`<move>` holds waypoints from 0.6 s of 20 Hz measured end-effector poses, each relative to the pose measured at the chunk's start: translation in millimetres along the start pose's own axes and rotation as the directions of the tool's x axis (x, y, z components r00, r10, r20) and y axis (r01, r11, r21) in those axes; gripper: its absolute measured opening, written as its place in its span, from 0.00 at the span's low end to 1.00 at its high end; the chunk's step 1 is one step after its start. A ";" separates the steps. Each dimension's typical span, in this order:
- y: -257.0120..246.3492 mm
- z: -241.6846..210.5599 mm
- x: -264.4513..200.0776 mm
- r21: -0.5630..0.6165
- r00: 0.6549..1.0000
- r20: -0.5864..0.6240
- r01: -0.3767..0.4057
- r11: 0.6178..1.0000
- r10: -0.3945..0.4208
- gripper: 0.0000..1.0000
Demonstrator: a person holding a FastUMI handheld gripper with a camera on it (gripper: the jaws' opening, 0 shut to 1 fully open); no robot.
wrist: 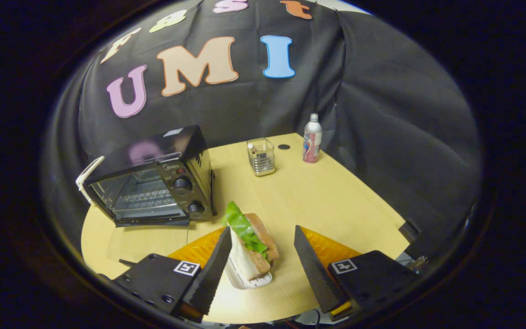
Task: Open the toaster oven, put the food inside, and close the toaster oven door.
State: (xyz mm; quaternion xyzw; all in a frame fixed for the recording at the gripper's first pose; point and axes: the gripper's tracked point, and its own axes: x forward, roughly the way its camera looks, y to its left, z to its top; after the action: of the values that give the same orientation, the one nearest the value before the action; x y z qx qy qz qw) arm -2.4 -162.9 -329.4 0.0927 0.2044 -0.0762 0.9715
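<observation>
The black toaster oven (153, 178) stands on the table beyond my left finger. Its glass door (151, 242) is folded down flat onto the table, and the wire rack inside shows. A sandwich (259, 249) with lettuce and brown bread stands upright in a white holder (250, 279) between my fingers. It leans against the left finger, with a clear gap to the right one. My gripper (263, 230) is open around it.
An orange mat (199, 249) lies under the fingers on the wooden table (336, 196). Farther back stand a glass holder with a metal base (261, 156) and a pink-labelled bottle (312, 138), with a small black hole (284, 146) between them.
</observation>
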 end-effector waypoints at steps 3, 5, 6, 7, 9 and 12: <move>-0.3 -8.6 10.0 0.015 0.998 -0.040 -0.053 0.998 0.054 0.89; 0.0 -15.1 13.5 0.000 0.994 -0.070 -0.082 0.997 0.082 0.89; -0.7 -17.3 16.1 -0.007 0.993 -0.079 -0.088 0.996 0.087 0.89; 0.3 -19.1 17.8 -0.001 0.991 -0.093 -0.097 0.995 0.096 0.89; 1.6 -30.5 23.0 0.019 0.985 -0.127 -0.115 0.993 0.117 0.88; 7.7 -41.9 26.2 0.031 0.975 -0.164 -0.151 0.988 0.154 0.78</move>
State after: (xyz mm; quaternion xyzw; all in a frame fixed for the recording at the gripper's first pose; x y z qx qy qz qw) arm 6.7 -149.4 -376.7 0.1228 0.2759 0.0046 0.9533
